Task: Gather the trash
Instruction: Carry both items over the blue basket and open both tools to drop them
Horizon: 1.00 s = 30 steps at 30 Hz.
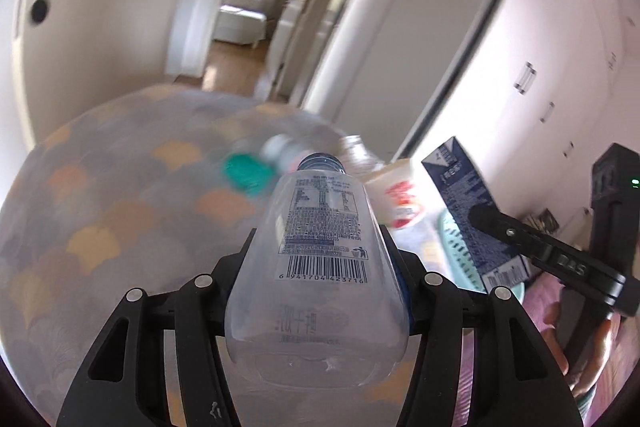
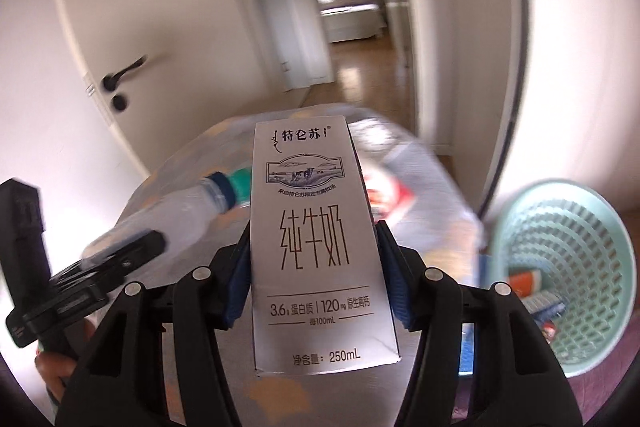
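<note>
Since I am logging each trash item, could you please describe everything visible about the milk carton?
The milk carton is a tall white-and-silver paperboard box with dark blue sides, printed with a cow-pasture emblem, Chinese characters and "250mL". It looks intact and closed. The right gripper is shut on it, blue-padded fingers pressing both narrow sides, holding it above the patterned table, near the green basket.

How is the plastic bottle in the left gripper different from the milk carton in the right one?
The plastic bottle is clear, rounded and looks empty; the milk carton is opaque, white and boxy. The bottle tapers to a blue cap, while the carton keeps flat sides and square corners. Both are held off the table, the bottle in the left gripper and the carton in the right gripper.
</note>
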Each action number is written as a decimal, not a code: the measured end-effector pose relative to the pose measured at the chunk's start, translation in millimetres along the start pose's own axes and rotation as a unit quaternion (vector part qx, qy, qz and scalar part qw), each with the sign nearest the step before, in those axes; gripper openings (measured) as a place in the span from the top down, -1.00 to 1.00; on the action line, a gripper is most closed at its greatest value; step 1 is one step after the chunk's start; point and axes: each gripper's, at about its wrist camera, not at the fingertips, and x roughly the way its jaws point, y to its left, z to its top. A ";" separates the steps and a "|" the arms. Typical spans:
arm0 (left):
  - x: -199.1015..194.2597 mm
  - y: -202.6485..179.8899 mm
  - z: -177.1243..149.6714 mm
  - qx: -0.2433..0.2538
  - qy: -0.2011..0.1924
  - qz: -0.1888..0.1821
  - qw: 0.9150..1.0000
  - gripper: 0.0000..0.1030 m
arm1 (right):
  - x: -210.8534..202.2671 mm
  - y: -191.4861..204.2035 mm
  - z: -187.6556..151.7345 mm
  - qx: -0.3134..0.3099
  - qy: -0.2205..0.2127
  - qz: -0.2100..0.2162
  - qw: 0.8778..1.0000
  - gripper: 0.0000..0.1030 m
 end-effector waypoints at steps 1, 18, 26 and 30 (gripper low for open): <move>1.9 -7.0 0.8 0.005 0.000 -0.006 1.000 -0.04 | -4.6 -10.0 0.8 0.011 -0.004 -0.006 1.000 -0.04; 111.6 -170.3 -2.2 0.152 0.048 -0.097 0.982 -0.04 | -35.4 -187.4 -30.3 0.204 -0.021 -0.133 0.970 -0.04; 173.8 -221.2 -20.0 0.179 0.110 -0.111 0.971 -0.04 | -27.9 -226.1 -49.0 0.220 0.001 -0.201 0.954 -0.04; 200.2 -237.7 -31.9 0.193 0.134 -0.115 0.965 -0.04 | -26.1 -238.8 -56.0 0.233 0.010 -0.207 0.950 -0.05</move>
